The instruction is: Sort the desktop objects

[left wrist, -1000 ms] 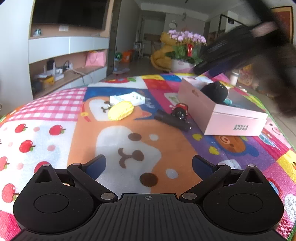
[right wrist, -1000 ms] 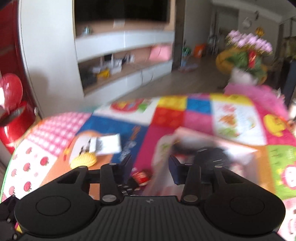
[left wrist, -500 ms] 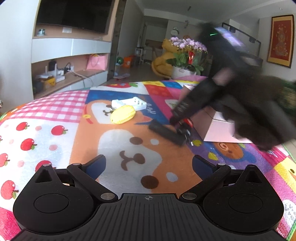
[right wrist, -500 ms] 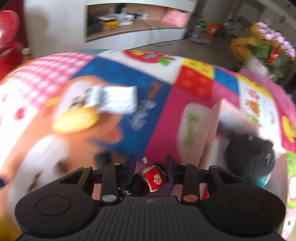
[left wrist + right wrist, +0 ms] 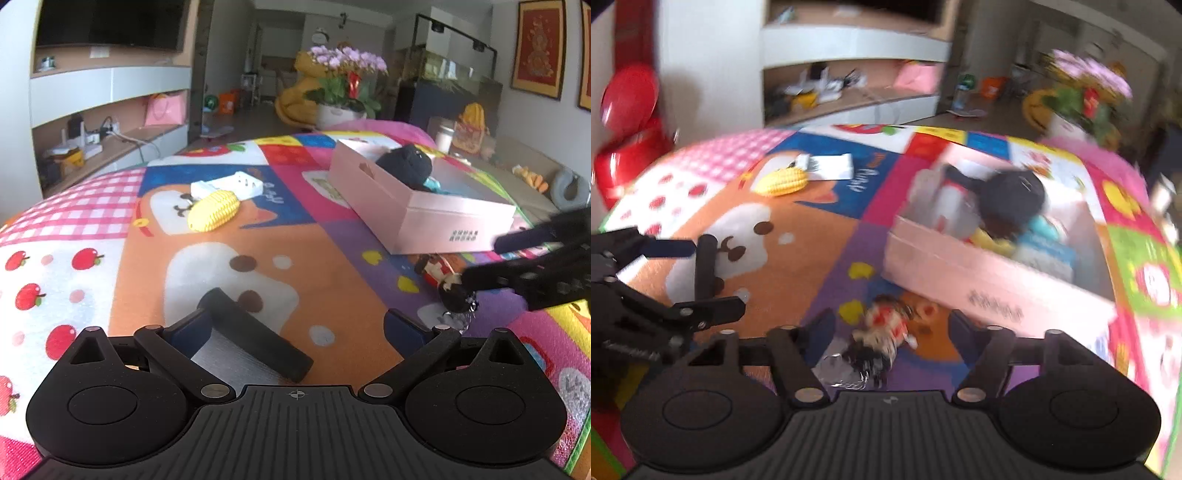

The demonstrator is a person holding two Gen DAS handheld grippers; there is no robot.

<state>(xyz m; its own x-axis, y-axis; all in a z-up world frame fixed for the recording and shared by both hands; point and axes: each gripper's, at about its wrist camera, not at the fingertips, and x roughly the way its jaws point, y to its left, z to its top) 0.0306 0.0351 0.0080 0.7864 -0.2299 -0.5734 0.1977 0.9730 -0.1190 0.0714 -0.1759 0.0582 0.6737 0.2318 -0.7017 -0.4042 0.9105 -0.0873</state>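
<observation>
My left gripper (image 5: 295,328) stands open low over the play mat (image 5: 92,229). A black bar (image 5: 255,339) lies slanted between its fingers, close to the left one. A small red and black doll keychain (image 5: 882,339) lies on the mat just in front of the pink box (image 5: 997,280). My right gripper (image 5: 894,325) is around it with its jaws opening and the pads clear of it. In the left wrist view the right gripper (image 5: 480,262) reaches in from the right at the keychain (image 5: 447,284). The left gripper (image 5: 716,275) and the bar (image 5: 703,269) show in the right wrist view.
A yellow corn toy (image 5: 214,210) and a white plug block (image 5: 229,186) lie at the far middle of the mat. The pink box (image 5: 417,206) holds a black plush (image 5: 406,166) and other items. A flower pot (image 5: 343,110) stands beyond the mat.
The right gripper swung down to the keychain, dragged it from the box's left side to its front, and its jaws went from shut to parted. The black bar now lies between the left fingers.
</observation>
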